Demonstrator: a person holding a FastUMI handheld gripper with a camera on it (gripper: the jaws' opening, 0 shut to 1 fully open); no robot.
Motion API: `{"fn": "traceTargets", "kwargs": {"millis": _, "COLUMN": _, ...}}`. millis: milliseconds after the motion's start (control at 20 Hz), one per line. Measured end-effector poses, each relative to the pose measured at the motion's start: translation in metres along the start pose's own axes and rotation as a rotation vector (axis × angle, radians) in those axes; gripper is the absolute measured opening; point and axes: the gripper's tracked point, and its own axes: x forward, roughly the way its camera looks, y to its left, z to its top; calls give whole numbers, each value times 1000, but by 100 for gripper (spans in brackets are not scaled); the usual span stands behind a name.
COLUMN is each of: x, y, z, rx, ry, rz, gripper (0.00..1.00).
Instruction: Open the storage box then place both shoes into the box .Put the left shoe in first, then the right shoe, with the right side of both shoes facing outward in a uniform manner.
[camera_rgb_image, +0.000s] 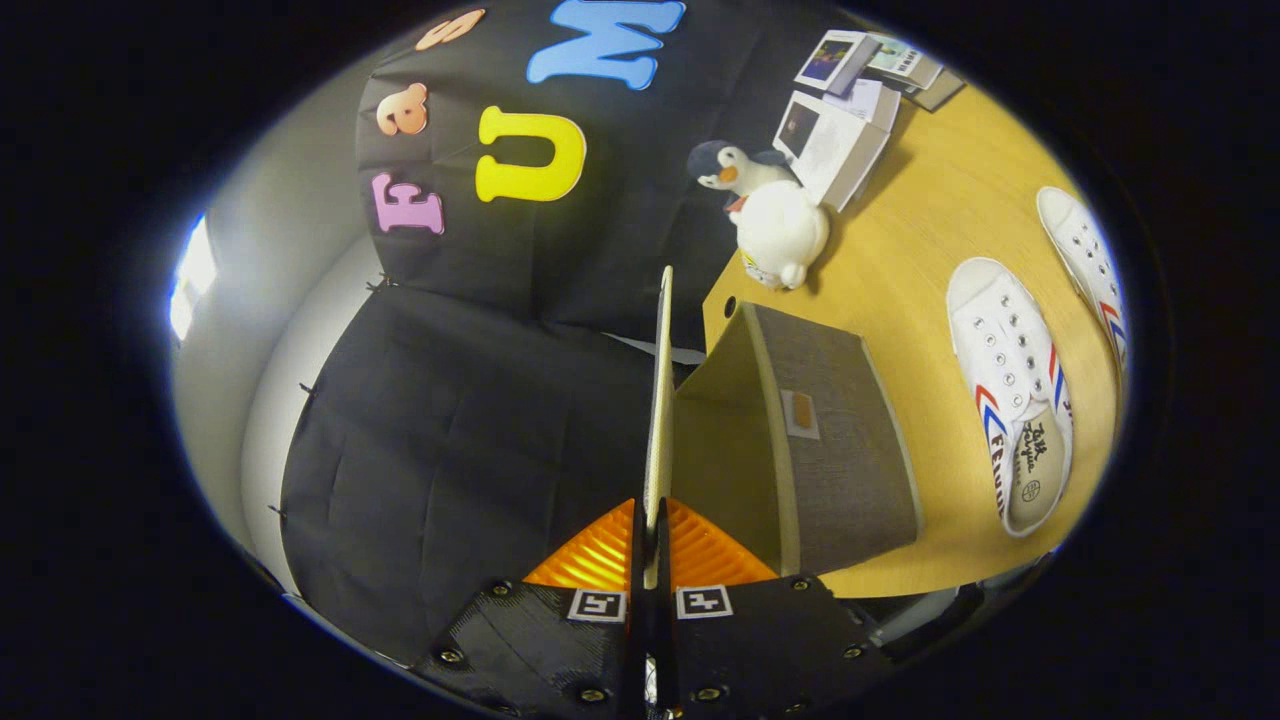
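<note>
My gripper (650, 545) is shut on the thin lid (659, 400) of the storage box, both fingers pressing its edge. The lid stands raised, seen edge-on, running straight ahead from the fingers. The grey fabric box (830, 440) lies just right of the fingers with its beige inside (722, 440) exposed. Two white shoes with red and blue stripes rest on the wooden table beyond the box: the nearer shoe (1010, 390) beside the box, the farther shoe (1085, 260) past it. The whole view is tilted.
A plush penguin (770, 215) sits on the wooden table (920, 210) beyond the box. Small white boxes and booklets (840, 130) are stacked behind it. The table's edge runs close to the box, next to the black cloth wall.
</note>
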Motion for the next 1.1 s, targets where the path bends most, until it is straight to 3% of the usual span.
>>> {"fn": "traceTargets", "kwargs": {"millis": 400, "x": 34, "y": 67, "z": -18, "rx": -135, "ry": 68, "rz": 48, "gripper": 4}}
{"fn": "traceTargets", "kwargs": {"millis": 1100, "x": 112, "y": 122, "z": -62, "rx": -258, "ry": 163, "rz": 87, "gripper": 4}}
